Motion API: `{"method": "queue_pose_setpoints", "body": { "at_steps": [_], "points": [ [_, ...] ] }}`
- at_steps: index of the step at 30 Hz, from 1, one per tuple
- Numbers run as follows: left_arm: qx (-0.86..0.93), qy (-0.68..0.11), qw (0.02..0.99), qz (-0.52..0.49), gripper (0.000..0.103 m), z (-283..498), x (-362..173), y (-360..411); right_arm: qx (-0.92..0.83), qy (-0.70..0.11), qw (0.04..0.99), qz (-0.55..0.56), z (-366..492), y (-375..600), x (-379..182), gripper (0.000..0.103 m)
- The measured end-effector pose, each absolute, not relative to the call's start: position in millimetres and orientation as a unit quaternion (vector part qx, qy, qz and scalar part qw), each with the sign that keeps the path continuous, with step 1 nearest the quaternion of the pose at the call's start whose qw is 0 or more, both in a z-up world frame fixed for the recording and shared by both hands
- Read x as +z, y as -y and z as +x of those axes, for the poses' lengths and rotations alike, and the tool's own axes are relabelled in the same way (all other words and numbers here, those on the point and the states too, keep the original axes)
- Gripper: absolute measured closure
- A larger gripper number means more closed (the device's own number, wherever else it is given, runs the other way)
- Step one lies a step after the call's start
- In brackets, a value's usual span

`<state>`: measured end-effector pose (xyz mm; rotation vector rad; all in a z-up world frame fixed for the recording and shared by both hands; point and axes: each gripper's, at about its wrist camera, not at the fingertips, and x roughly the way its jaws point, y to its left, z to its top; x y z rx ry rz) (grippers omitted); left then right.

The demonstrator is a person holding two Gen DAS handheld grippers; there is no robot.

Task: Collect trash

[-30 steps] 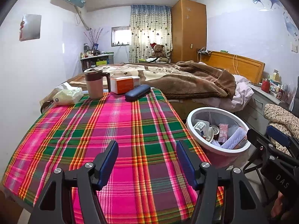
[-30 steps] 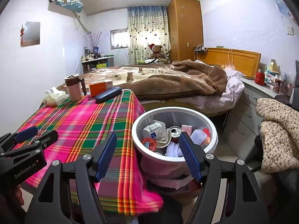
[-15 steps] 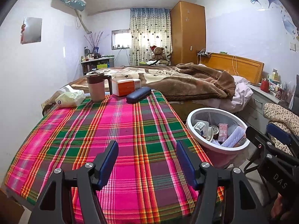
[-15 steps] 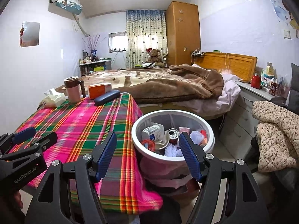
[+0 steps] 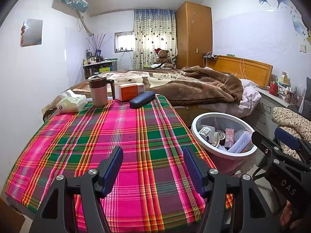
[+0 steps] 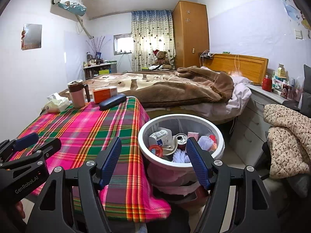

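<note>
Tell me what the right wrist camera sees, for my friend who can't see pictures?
The open, empty right tongs hover over a white trash bin full of rubbish, beside a table with a pink plaid cloth. A mug, an orange box and a dark case sit at its far end, before a bed.

We hold the right gripper [image 6: 153, 161] with jaws apart and empty, near the trash bin [image 6: 217, 134] right of the plaid table [image 6: 87, 128].
</note>
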<state>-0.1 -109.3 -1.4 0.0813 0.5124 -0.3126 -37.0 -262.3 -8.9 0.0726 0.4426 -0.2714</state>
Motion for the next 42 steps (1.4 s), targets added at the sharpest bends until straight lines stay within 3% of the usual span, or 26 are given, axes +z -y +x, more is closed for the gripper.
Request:
{"method": "queue_pose_setpoints", "body": {
  "at_steps": [42],
  "points": [
    [-0.155, -0.252, 0.954, 0.04, 0.039, -2.2, -2.4, 108.2, -0.133, -0.218, 0.966, 0.038, -35.3, 259.6, -7.1, 0.033]
  ]
}}
